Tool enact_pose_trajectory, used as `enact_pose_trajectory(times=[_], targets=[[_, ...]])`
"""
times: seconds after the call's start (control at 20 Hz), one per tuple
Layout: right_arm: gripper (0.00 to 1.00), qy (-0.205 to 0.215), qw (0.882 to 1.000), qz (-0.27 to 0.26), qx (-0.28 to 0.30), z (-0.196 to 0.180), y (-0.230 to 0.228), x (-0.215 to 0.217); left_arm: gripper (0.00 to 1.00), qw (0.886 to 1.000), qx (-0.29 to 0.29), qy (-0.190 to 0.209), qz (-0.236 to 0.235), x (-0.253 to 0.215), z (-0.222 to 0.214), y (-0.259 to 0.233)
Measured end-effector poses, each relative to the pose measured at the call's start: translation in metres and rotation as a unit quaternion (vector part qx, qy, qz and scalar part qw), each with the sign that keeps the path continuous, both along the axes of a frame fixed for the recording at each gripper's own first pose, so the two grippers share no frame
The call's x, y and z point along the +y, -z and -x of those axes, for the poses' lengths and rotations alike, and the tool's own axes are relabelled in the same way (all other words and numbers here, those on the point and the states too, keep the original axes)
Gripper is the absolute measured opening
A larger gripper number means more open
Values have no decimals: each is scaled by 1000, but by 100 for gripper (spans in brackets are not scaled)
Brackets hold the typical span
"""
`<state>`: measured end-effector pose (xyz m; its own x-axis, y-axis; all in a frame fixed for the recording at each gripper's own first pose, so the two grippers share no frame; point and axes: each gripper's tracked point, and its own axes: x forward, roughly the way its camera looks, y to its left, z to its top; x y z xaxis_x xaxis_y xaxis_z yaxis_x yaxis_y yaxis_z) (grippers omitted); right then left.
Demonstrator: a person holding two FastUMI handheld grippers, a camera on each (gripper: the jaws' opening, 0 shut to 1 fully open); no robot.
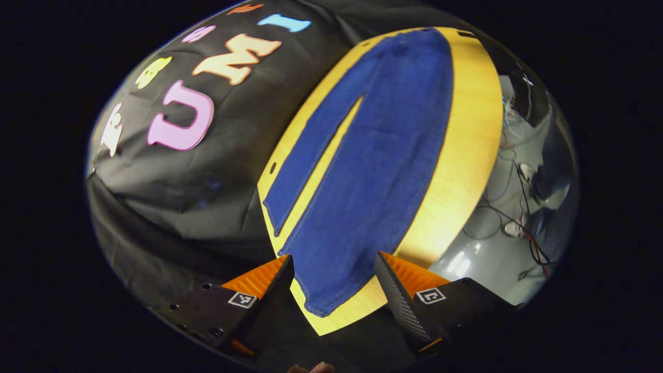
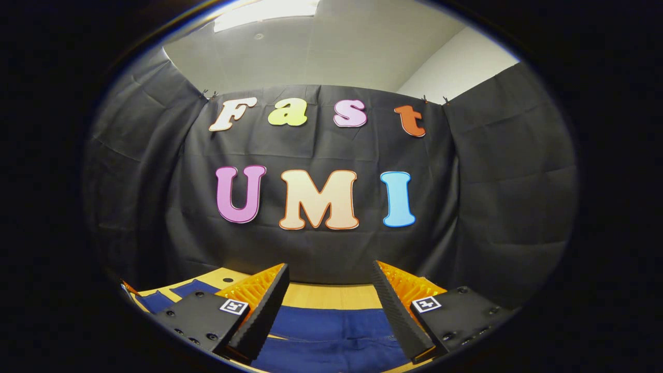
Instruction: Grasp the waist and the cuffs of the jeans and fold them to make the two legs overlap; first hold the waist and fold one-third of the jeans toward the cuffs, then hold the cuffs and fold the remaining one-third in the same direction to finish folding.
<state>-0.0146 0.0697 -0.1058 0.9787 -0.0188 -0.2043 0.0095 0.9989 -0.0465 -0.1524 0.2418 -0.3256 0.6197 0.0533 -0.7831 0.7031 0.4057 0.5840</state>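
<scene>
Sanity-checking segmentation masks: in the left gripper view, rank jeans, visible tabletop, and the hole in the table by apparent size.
1. jeans, spread flat, largest.
2. table, bare wood showing around them, smaller in total, though fisheye distortion makes this rough.
3. hole near the table's edge, tiny.

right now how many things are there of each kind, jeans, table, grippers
jeans: 1, blue, spread flat with the legs apart
table: 1, wooden
grippers: 2, left gripper and right gripper, both open with nothing between the fingers
total: 4
</scene>
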Motion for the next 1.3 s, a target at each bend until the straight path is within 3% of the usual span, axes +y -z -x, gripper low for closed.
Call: enact_pose_trajectory(times=[0.25,0.3,0.35,0.65,0.75,0.95,1.15,1.3], targets=[[98,18,1000,15,5,6,0,-14,95,999,32,23,-7,-1,0,26],[100,23,1000,19,4,8,-1,-19,100,999,34,25,-7,-1,-5,29],[99,28,999,21,4,9,-2,-22,93,999,37,26,-5,0,-7,32],[98,62,997,39,14,20,1,-48,86,996,56,68,-16,-5,-32,46],[98,72,996,40,17,24,3,-56,75,993,89,78,-24,-6,-32,58],[98,80,995,62,28,30,9,-79,12,986,160,46,4,-11,-15,65],[100,63,991,90,70,34,36,-109,0,989,144,28,-3,-10,-15,65],[99,32,983,145,111,38,62,-137,0,988,152,4,16,-12,-15,65]])
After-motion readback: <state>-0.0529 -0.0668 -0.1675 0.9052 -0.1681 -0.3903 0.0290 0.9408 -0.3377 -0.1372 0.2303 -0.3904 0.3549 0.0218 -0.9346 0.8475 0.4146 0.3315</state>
